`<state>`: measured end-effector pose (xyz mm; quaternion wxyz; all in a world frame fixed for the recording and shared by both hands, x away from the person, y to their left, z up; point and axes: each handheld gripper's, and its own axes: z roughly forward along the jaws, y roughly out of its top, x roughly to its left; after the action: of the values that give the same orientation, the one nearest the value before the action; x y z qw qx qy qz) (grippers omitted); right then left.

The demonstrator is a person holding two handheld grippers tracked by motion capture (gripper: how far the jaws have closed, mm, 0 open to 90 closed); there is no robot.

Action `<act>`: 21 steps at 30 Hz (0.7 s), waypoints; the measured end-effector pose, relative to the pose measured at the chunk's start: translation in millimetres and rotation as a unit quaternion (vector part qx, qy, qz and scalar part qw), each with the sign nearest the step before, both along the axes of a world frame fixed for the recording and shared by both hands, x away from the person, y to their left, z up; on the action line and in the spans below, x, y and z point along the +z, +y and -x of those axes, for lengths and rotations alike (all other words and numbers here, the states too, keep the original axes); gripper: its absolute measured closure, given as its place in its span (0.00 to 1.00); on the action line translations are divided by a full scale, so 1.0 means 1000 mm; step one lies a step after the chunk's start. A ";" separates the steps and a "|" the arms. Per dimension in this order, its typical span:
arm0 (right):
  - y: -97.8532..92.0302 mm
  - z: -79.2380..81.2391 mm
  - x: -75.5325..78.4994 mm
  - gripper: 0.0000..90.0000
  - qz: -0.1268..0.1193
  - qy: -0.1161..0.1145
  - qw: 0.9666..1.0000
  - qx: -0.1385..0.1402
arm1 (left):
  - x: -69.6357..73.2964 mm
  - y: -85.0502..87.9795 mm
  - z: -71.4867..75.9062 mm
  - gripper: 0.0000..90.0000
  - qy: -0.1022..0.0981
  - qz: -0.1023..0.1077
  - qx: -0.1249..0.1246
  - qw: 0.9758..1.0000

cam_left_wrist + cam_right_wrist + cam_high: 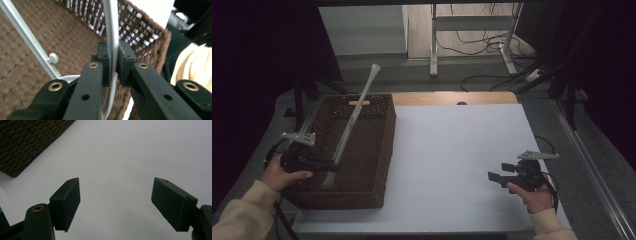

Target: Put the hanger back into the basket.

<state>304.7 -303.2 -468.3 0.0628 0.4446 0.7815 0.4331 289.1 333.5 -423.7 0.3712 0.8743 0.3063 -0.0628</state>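
Left tool (113, 65) grips white hanger (112, 32) (tilted) – inside wicker basket (384, 150).

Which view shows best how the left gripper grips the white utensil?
The left gripper view: the left gripper is shut on the utensil's thin handle. The high view shows its full length slanting out of the basket. The right gripper view shows a basket corner, not the utensil.

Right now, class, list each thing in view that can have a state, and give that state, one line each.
Left gripper: shut on the white tool.
Right gripper: open, nothing between its jaws.
White tool: tilted, its long handle sticking out above the basket.
Basket: upright, open-topped.
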 end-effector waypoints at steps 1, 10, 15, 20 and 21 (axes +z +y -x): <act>0.000 0.000 0.000 0.26 0.000 0.001 1.000 0.000 | -0.001 0.001 0.000 0.91 0.002 -0.004 -0.002 1.000; 0.001 -0.001 -0.001 0.25 0.004 0.004 1.000 0.001 | -0.019 0.018 -0.003 0.90 0.026 -0.039 0.011 0.999; 0.001 -0.001 -0.002 0.25 0.004 0.006 1.000 0.001 | -0.033 0.018 -0.011 0.82 0.066 -0.123 0.034 0.990; 0.001 -0.001 -0.002 0.25 0.009 0.006 1.000 0.003 | -0.030 0.020 -0.009 0.56 0.045 -0.115 0.067 0.990; 0.001 -0.001 -0.002 0.25 0.009 0.007 1.000 0.004 | -0.027 0.021 -0.008 0.51 0.033 -0.110 0.080 0.990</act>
<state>306.1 -301.7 -470.5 0.0596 0.4442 0.7874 0.4233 297.5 354.1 -450.7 0.2665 0.8799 0.3923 -0.0281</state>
